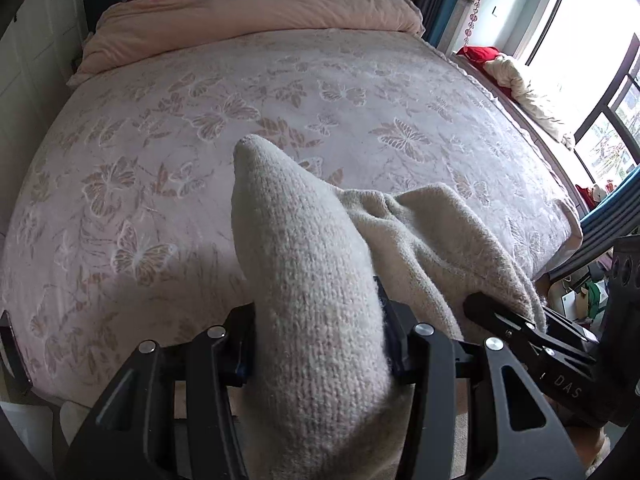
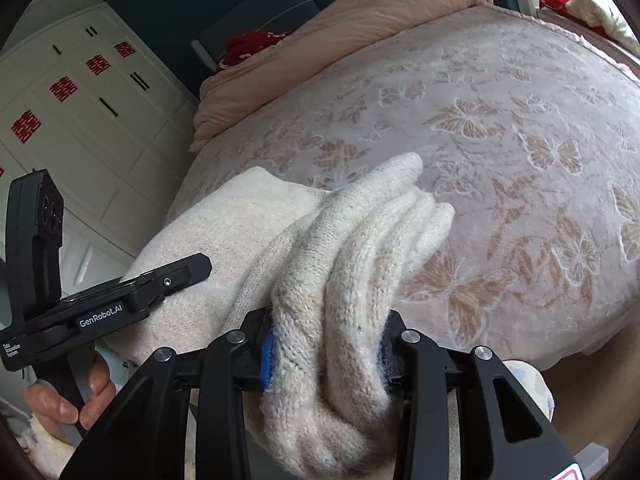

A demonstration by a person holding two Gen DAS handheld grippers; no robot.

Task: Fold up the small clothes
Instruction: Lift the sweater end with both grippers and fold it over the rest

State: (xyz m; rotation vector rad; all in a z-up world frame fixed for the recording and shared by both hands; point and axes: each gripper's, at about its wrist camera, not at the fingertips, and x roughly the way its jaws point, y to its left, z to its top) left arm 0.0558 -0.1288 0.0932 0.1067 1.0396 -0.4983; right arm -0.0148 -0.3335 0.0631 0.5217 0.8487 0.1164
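A cream knitted garment [image 1: 304, 264] is held up over the near edge of the bed. My left gripper [image 1: 316, 332] is shut on a thick bunch of it, which sticks forward past the fingers and hides the tips. My right gripper [image 2: 328, 344] is shut on another bunched, ridged part of the same garment [image 2: 360, 240]. The cloth sags between the two grippers. In the left wrist view the right gripper [image 1: 500, 316] shows at the lower right, its tip buried in the knit. In the right wrist view the left gripper's body [image 2: 104, 304] shows at the left, held by a bare hand.
The bed [image 1: 240, 120] has a pale pink cover with butterfly patterns. A folded peach duvet [image 1: 256, 12] lies at its far end with something red behind. White cupboards [image 2: 80, 112] stand left. A window sill with bedding [image 1: 528, 88] runs along the right.
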